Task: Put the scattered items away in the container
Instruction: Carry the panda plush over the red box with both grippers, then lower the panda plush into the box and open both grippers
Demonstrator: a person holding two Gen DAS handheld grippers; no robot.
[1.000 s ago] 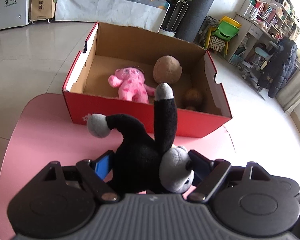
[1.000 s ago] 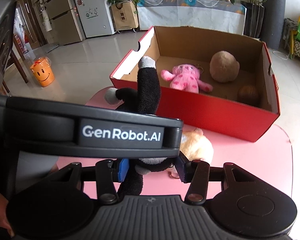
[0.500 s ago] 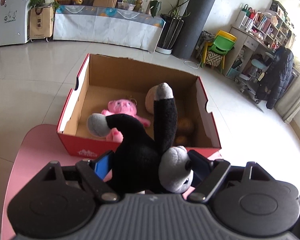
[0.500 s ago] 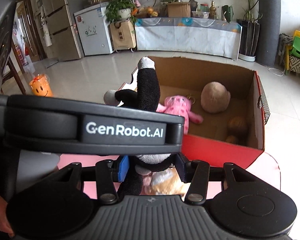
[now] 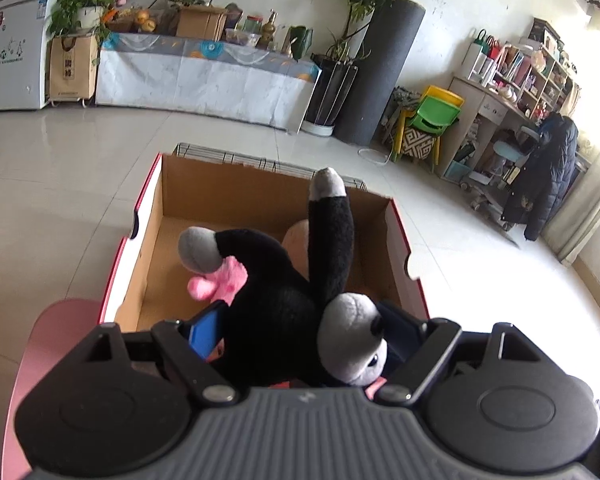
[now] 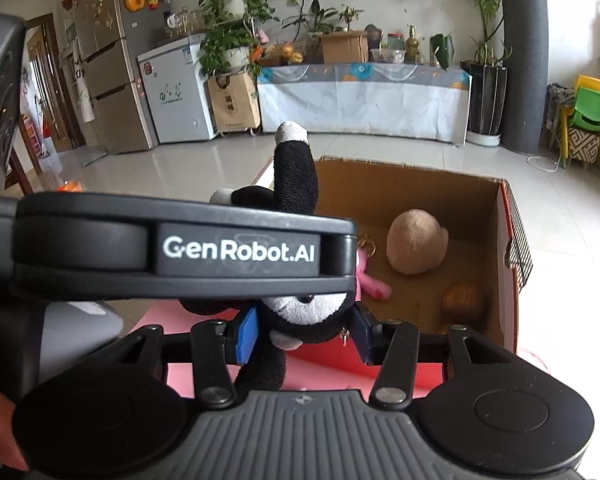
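My left gripper (image 5: 300, 328) is shut on a black and grey plush monkey (image 5: 284, 300), held above the near edge of the red cardboard box (image 5: 400, 240). The monkey's limbs stick up over the box. In the right wrist view the left gripper's body crosses the frame, and the monkey (image 6: 296, 184) hangs between the right gripper's fingers (image 6: 304, 332), which close on its head and lower body. In the box (image 6: 508, 264) lie a pink plush toy (image 5: 220, 280), a tan round plush (image 6: 416, 242) and a small brown ball (image 6: 462, 300).
The box stands at the far end of a pink table (image 5: 56, 328). Beyond it is tiled floor, a long covered table with plants, a fridge (image 6: 100, 92), a dark pillar (image 5: 380, 68) and coloured chairs.
Both grippers have lifted the monkey and carried it forward from above the pink table to over the box's near wall. The peach plush seen on the table has gone out of view.
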